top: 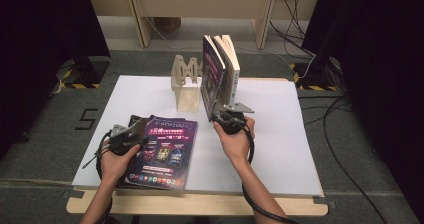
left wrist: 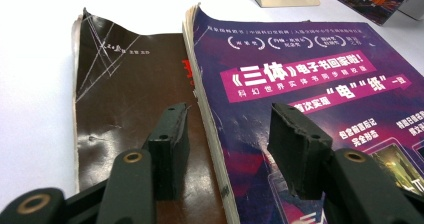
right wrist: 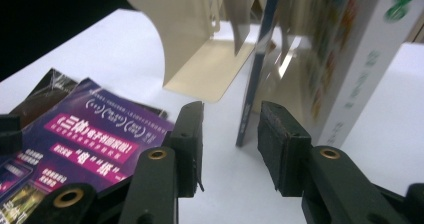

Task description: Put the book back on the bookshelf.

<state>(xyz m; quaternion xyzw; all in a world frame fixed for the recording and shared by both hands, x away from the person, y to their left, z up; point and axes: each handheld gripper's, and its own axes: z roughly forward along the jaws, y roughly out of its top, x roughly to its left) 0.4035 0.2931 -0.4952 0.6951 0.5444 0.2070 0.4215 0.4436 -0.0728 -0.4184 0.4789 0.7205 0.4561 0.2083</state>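
Observation:
A purple paperback (top: 162,151) lies flat on top of a dark brown book (top: 134,120) at the front left of the white table (top: 280,149). My left gripper (top: 141,138) is low over their left side. In the left gripper view it (left wrist: 227,119) stands open: one jaw over the brown cover (left wrist: 130,84), the other over the purple cover (left wrist: 310,69), neither pressing. Two books stand upright, a purple one (top: 212,71) and a white one (top: 231,69), beside a beige bookend (top: 186,79). My right gripper (top: 225,111) is open at their base; the purple book's lower corner (right wrist: 247,129) is just ahead, between the jaws.
The bookend's flat foot (right wrist: 210,74) lies on the table left of the standing books. Bare white tabletop stretches to the right. Beyond the table are wooden furniture legs (top: 140,19), floor cables (top: 340,134) at the right and dark curtains on both sides.

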